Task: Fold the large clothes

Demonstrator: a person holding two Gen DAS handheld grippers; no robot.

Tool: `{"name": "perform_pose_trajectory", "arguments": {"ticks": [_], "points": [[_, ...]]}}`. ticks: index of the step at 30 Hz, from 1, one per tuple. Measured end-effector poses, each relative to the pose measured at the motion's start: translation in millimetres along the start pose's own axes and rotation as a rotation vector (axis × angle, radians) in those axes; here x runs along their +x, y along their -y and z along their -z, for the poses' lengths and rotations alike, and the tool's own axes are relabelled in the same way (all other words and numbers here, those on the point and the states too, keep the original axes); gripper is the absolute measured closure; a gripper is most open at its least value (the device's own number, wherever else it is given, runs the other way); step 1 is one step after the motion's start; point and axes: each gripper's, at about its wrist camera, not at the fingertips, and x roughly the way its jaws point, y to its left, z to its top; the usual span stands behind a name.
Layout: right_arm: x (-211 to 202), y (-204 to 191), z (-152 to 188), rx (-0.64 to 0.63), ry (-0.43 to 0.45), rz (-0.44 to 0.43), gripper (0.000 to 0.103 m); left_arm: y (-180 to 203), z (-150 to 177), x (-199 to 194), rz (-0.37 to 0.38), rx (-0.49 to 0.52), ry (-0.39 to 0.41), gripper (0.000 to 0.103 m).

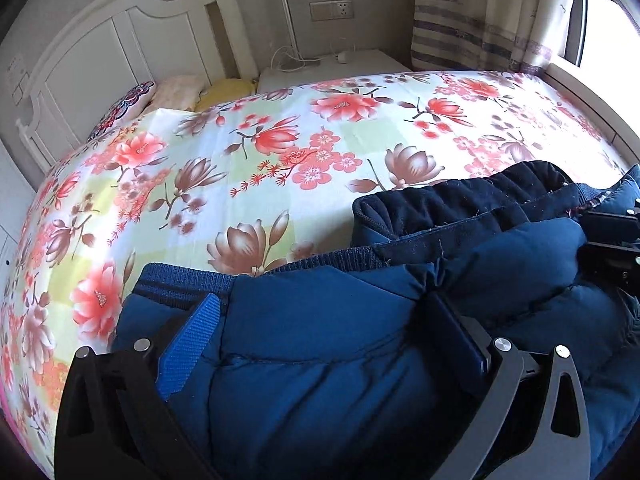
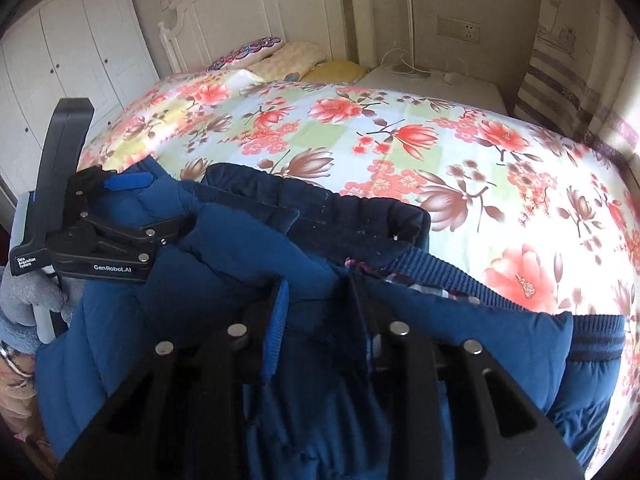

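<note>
A large dark blue padded jacket (image 1: 328,344) lies bunched at the near edge of the floral bed (image 1: 248,152), its navy ribbed collar (image 1: 460,196) on top. My left gripper (image 1: 320,320) straddles a thick fold of the jacket, jaws wide with fabric between them. My right gripper (image 2: 316,304) is closed on a narrower fold of the jacket (image 2: 224,240) near the plaid lining. The left gripper also shows in the right wrist view (image 2: 136,208) at the jacket's left side.
The floral bed sheet (image 2: 360,128) stretches away to pillows (image 2: 280,60) and a white headboard (image 2: 256,8). A white nightstand (image 1: 340,68) with cables stands beside the bed. A curtain (image 1: 480,12) and window are at the far right. White wardrobes (image 2: 80,52) line the left.
</note>
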Motion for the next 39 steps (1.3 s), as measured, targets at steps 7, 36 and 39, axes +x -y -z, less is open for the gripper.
{"name": "perform_pose_trajectory", "arguments": {"ticks": [7,36,39], "points": [[-28,26,5,-0.007,0.044,0.332,0.043,1,1,-1,-0.008,0.005,0.007,0.004],[5,43,19,0.148,-0.025,0.256,0.005,-3,-1,-3,0.012,-0.006,-0.031,0.004],[7,39,18,0.133,-0.025,0.276,0.004,2,-15,-31,0.079,-0.067,-0.017,0.006]]}}
